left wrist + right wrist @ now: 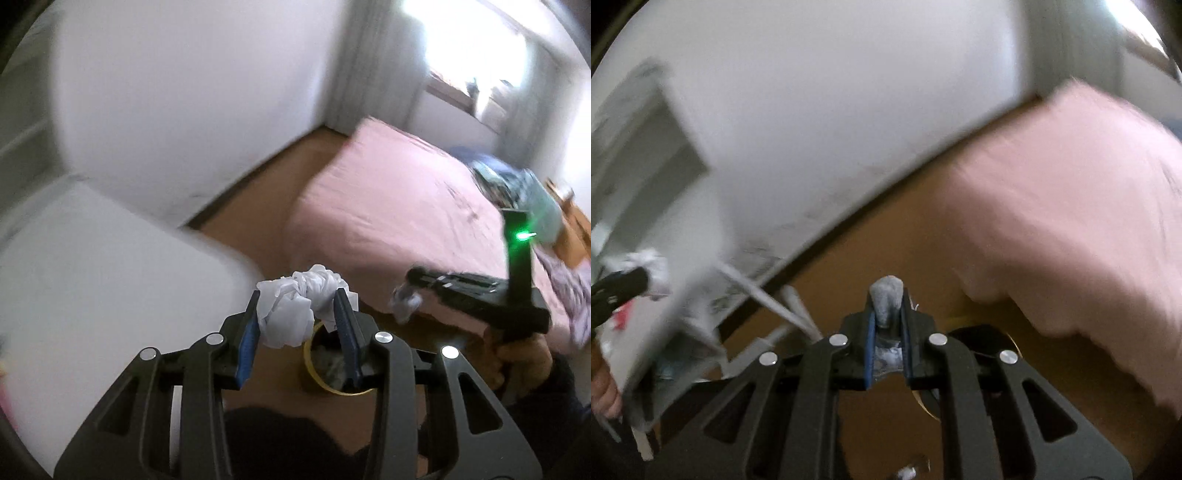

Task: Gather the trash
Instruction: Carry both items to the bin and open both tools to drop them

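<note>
My left gripper (pixel 298 295) is shut on a crumpled white wad of plastic (pixel 291 314), with its blue pads pressing both sides. Right below it on the floor stands a small bin with a yellow rim (pixel 314 363) and trash inside. To the right, a hand holds my right gripper (pixel 410 280), which has a grey scrap (pixel 404 302) at its tip. In the right wrist view, the right gripper (pixel 886 291) is shut on that grey crumpled scrap (pixel 886 304). The bin's rim (pixel 923 406) shows partly behind the gripper. The left gripper (pixel 642 278) and its white wad (pixel 655 267) appear at the far left.
A bed with a pink sheet (pixel 399 206) fills the right side, with clothes piled at its far end (pixel 517 184). A white tabletop (pixel 92 295) is on the left, and a white wall (pixel 184 110) is behind. Brown floor (pixel 266 192) runs between the wall and the bed.
</note>
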Motion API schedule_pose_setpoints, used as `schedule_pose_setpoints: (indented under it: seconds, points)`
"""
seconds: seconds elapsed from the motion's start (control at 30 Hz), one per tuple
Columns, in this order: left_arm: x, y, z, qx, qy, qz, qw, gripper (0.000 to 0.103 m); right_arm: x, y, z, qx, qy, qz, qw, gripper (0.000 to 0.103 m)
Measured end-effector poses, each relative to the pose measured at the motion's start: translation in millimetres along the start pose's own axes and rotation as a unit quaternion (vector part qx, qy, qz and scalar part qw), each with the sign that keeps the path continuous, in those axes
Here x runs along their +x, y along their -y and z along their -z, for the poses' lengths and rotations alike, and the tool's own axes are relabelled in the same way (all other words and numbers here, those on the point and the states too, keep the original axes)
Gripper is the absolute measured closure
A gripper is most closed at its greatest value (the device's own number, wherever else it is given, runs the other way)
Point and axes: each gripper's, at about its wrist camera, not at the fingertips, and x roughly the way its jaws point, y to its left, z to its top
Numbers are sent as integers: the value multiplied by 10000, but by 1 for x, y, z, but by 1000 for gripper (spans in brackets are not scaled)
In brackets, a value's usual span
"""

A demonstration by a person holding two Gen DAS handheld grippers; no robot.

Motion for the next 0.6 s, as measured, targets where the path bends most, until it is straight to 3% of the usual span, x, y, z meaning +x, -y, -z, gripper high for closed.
schedule_pose_setpoints:
  seconds: [0.13,0.2,0.33,0.5,0.6]
  points:
    - [101,50,19,163,-530,438,9975,65,50,73,33,685,-659,419,9946,91]
    - [142,58,30,140,-753,537,9956,65,69,91,46,865,-928,424,9910,91]
    - [235,66,65,-147,-1570,675,9852,65,98,116,67,1082,-1312,503,9841,91]
    - [282,64,93,-423,-2138,710,9734,65,117,123,77,1163,-1544,526,9797,91]
    - [284,58,91,-611,-2019,805,9742,65,126,116,79,1149,-1621,521,9787,91]
